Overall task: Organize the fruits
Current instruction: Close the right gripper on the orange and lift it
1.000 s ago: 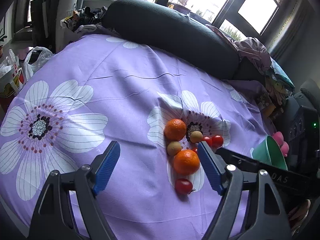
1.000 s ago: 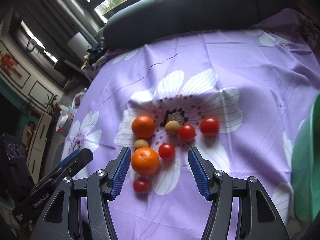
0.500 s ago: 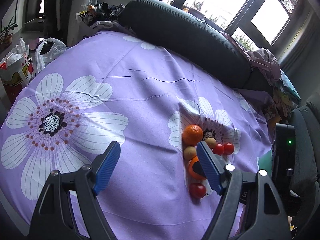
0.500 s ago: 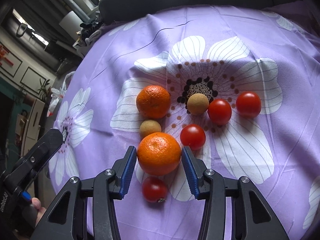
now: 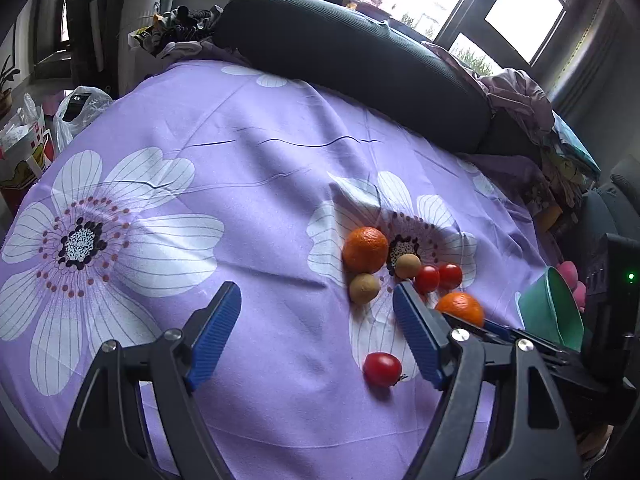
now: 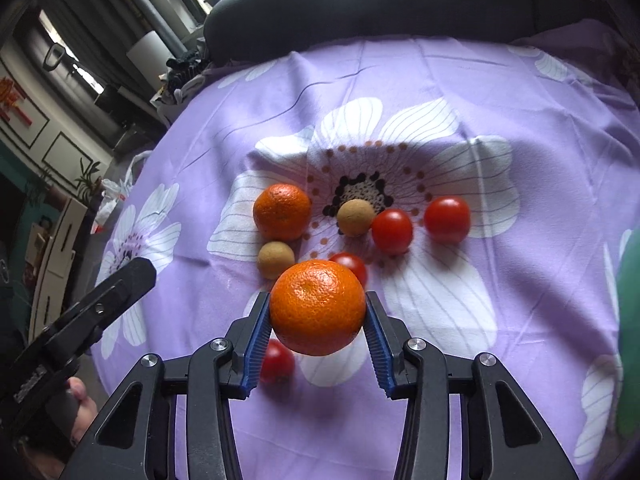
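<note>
Between the blue pads of the right gripper sits one orange, the jaws closing on both its sides; the left gripper hangs wide apart, grasping nothing, above the purple flowered cloth; the other orange lies there among tomatoes.

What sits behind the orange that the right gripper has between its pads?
Behind the held orange, a tomato peeks out, mostly covered. The right gripper is closing on the orange.

Dimpled, glossy orange; smooth shiny tomatoes; matt purple cloth.
</note>
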Motion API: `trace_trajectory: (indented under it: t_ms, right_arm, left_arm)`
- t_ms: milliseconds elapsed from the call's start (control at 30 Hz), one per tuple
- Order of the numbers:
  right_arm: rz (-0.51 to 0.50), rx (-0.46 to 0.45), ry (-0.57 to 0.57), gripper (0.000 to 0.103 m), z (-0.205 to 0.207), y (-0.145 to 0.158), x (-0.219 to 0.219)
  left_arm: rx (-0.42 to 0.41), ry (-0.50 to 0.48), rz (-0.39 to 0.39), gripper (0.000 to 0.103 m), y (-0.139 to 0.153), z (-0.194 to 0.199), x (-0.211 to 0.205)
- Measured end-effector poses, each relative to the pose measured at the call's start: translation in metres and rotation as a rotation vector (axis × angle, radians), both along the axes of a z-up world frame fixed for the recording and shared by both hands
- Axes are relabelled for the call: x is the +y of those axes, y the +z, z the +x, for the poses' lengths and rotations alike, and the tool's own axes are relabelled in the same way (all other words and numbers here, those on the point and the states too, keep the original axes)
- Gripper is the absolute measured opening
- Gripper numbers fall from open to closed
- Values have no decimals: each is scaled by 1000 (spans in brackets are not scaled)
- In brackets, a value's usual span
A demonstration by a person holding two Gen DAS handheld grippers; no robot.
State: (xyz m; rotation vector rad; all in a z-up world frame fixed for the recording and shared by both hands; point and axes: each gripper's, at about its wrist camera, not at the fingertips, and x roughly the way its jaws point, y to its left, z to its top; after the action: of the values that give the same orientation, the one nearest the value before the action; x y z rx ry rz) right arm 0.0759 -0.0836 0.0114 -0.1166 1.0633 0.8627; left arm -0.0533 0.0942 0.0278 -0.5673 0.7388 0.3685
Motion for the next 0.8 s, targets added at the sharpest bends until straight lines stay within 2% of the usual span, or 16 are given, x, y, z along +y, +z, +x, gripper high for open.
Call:
trace_trajectory:
  t_ms: [100,267,467,567,667,800]
  right_arm:
    - [0,-25,11,46,3,7,-20]
    - [-34,-42,31,46,6,-4,-31]
    - [-54,59,47,47,15,-29,-33]
    - [-21,85,32,49,19,-27,-40]
    - [37,85,12,55,22,-14,-54]
    - [147,80,-27,56,27,10,-78]
  left_arm:
    - [8,-27,7,77,-1,5,-11]
    - [30,-79,23,77,-6,16,-30]
    - [37,-124,32,76,-9,24,-46]
    - [33,-144,10,76,-9,27,-52]
    - [22,-175,-12,76,-6,29,-62]
    - [9,-245,-40,76,-4,35,-78]
